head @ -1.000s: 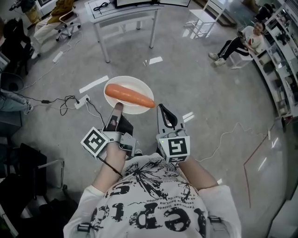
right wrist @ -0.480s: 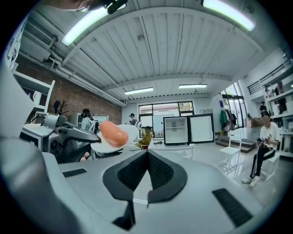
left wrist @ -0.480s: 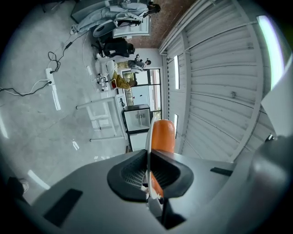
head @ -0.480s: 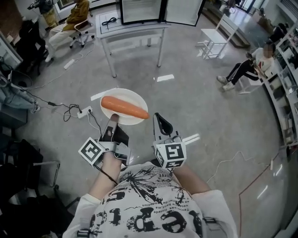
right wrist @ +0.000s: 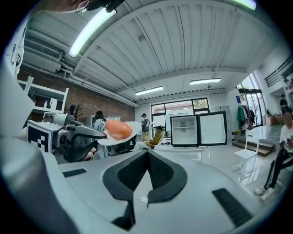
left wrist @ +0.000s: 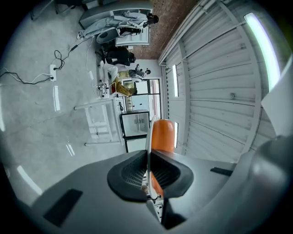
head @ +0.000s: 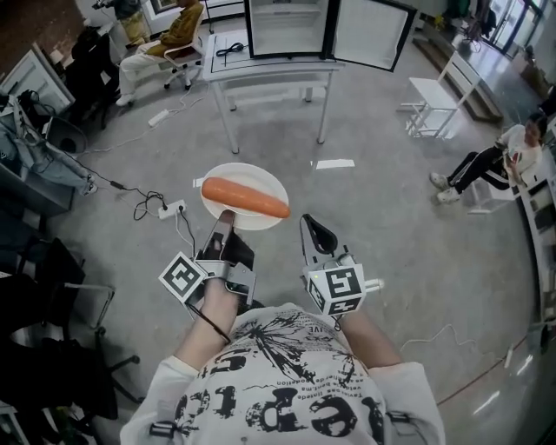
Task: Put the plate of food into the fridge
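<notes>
Plate [head: 252,176] — white, round, carried level above the floor [head: 391,174], well short of the fridge. Contents: one whole orange carrot [head: 245,196], laid across the middle, thick end to the left

Fridge [head: 287,26] — small, on a white surface [head: 269,68] at the far side of the room. Door [head: 373,33] swung open to the right, pale interior showing

Left tongs [head: 224,217] — clamped on the plate's near rim. In the left gripper view, rim seen as a thin white edge pinched between the pads, carrot just beyond

Right tongs [head: 314,233] — pads pressed together with nothing between them. Just beside the plate's near right edge, not touching it. In the right gripper view, plate and carrot up and to the left of these tongs, open fridge ahead in the distance
</notes>
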Motion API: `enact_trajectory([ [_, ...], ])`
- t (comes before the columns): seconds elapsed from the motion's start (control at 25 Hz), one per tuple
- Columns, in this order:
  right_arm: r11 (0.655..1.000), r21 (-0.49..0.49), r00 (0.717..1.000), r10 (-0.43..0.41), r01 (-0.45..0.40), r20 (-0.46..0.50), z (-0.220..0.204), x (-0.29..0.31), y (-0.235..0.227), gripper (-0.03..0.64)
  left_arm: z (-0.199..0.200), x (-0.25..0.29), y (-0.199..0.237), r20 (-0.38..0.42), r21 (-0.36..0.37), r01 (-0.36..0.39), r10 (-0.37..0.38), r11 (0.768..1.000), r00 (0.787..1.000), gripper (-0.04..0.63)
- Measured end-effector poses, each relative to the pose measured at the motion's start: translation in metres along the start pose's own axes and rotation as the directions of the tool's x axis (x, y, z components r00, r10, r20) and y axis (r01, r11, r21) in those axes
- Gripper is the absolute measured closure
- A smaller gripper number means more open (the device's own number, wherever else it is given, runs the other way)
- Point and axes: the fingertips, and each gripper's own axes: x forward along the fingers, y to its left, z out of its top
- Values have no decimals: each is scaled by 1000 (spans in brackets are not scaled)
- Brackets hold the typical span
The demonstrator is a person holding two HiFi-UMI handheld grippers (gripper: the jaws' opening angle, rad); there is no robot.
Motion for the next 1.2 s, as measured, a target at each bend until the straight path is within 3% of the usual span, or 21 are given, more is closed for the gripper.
enact_trajectory([
  [0.28,999,8,999,-34,34,-10,-6,16,-46,617,-20,50,7,-42,-13,-18,17,1000,999,572],
  [0.4,998,7,997,-65,65,-39,-13,26,-69,617,-26,82,20,-85,-46,-38,34,998,996,572],
  [0.6,992,32,991,-119,121,-63,-10,55,-105,617,-26,141,32,-165,-39,-59,52,997,985,572],
  [0.96,971,-14,969,-239,238,-64,18,150,-145,617,19,260,40,-274,-90,-25,0,996,962,572],
  [1.2,956,-17,953,-295,294,-63,32,216,-164,617,59,325,49,-346,-50,-30,11,998,938,572],
])
